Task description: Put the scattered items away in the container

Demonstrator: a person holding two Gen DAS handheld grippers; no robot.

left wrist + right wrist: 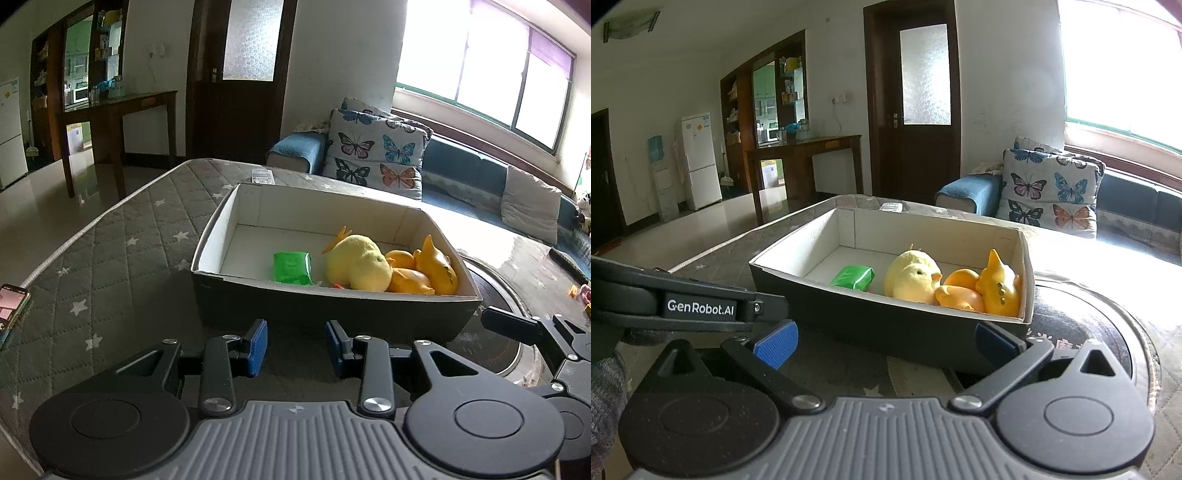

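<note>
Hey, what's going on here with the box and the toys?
A person holds two grippers in front of a box, both open and holding nothing: the left gripper and the right gripper. Inside the box lie a green packet, a yellow plush chick and orange toys.

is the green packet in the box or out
In. The green packet lies on the floor of the box, left of the yellow plush chick.

Packet (292, 267) left of toys (357, 263) in box (210, 240).

Home living room (sofa (461, 173), fridge (698, 162)).
</note>
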